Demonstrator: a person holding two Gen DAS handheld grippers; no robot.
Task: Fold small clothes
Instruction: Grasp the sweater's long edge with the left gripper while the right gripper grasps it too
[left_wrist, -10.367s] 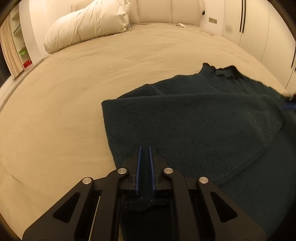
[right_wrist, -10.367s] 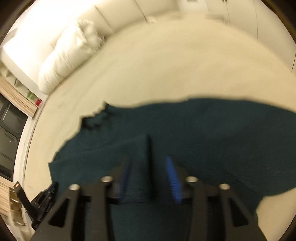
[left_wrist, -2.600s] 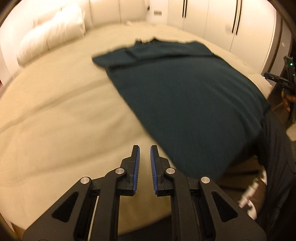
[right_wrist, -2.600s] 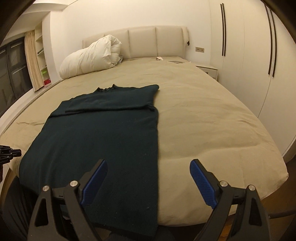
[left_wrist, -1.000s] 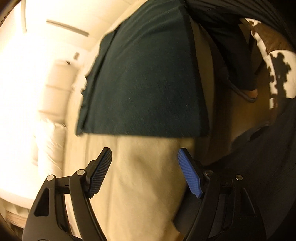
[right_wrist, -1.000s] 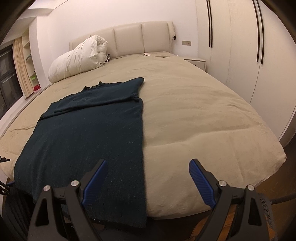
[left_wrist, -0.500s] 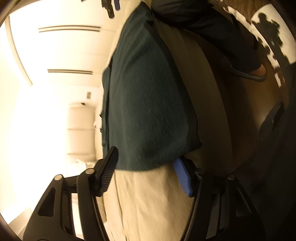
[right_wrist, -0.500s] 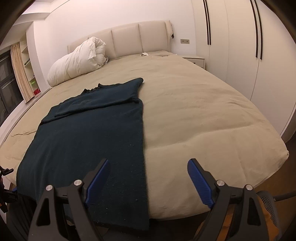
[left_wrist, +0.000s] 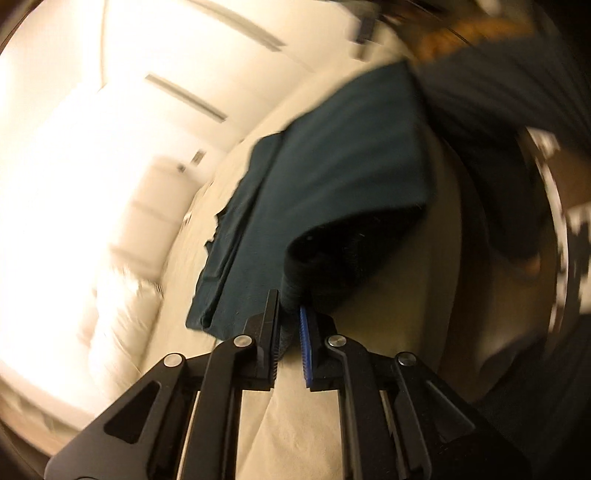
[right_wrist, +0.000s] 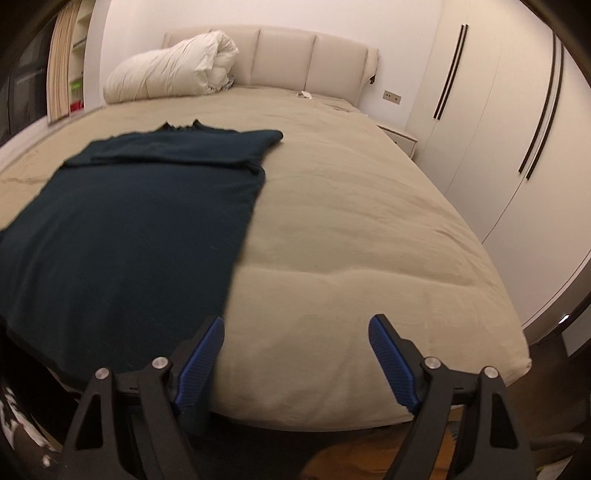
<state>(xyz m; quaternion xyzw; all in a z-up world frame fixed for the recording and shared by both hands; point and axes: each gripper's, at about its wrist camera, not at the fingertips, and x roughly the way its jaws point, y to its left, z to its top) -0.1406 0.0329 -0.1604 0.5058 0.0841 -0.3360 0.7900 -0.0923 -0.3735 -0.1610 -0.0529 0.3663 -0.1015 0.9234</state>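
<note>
A dark teal knit sweater lies flat on the beige bed, sleeves folded across its chest, its hem hanging over the near edge. My left gripper is shut on the sweater's bottom-left hem corner and lifts a fold of it off the mattress edge; that view is tilted and blurred. My right gripper is wide open and empty, low at the bed's near edge, its left finger beside the sweater's right hem corner.
A rolled white duvet lies against the padded headboard. White wardrobe doors line the right wall. A bedside table stands by the headboard. A person's dark-trousered leg stands at the bed's foot.
My left gripper has closed on the sweater's hem corner and raised it. My right gripper has dropped lower and moved in toward the sweater's right hem corner, still open.
</note>
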